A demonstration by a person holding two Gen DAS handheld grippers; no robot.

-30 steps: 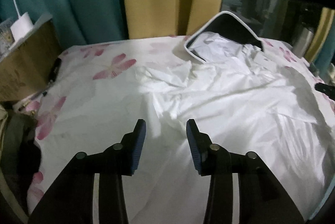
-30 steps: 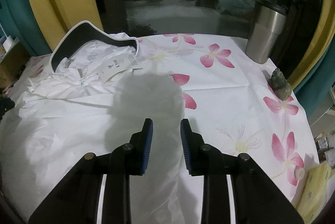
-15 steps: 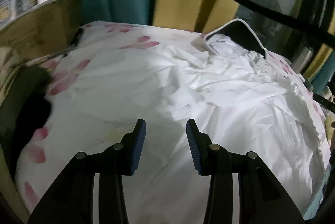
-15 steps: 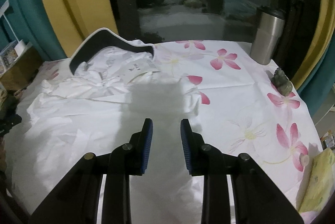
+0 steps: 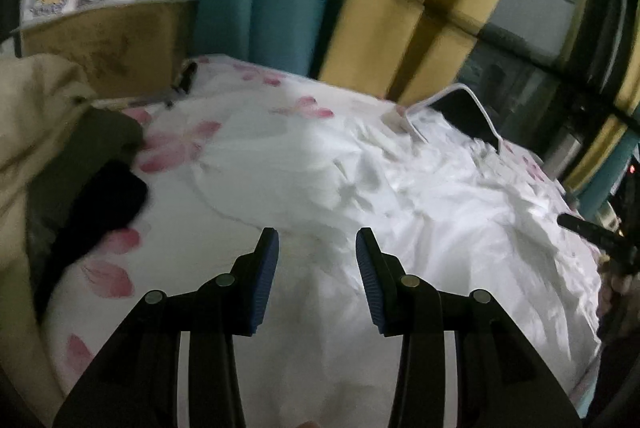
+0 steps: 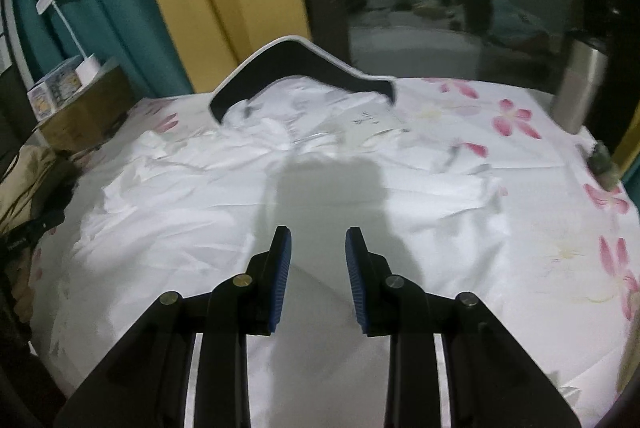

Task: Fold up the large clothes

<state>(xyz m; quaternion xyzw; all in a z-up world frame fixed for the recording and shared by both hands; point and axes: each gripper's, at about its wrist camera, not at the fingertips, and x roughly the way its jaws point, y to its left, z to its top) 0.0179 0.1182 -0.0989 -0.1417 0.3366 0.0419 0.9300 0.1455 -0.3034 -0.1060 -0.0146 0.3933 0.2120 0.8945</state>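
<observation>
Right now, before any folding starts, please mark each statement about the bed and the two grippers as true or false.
1. The white garment lies spread and wrinkled on the floral bedsheet. True.
2. The left gripper is shut on the garment. False: it is open, with nothing between its fingers.
3. A steel tumbler stands at the bed's far right corner. True.
4. The garment's collar is red. False: it is dark with white edging.
5. The right gripper holds nothing. True.

Each gripper, left gripper (image 5: 317, 246) and right gripper (image 6: 318, 244), is matte black with ribbed blue pads and round silver screws.
</observation>
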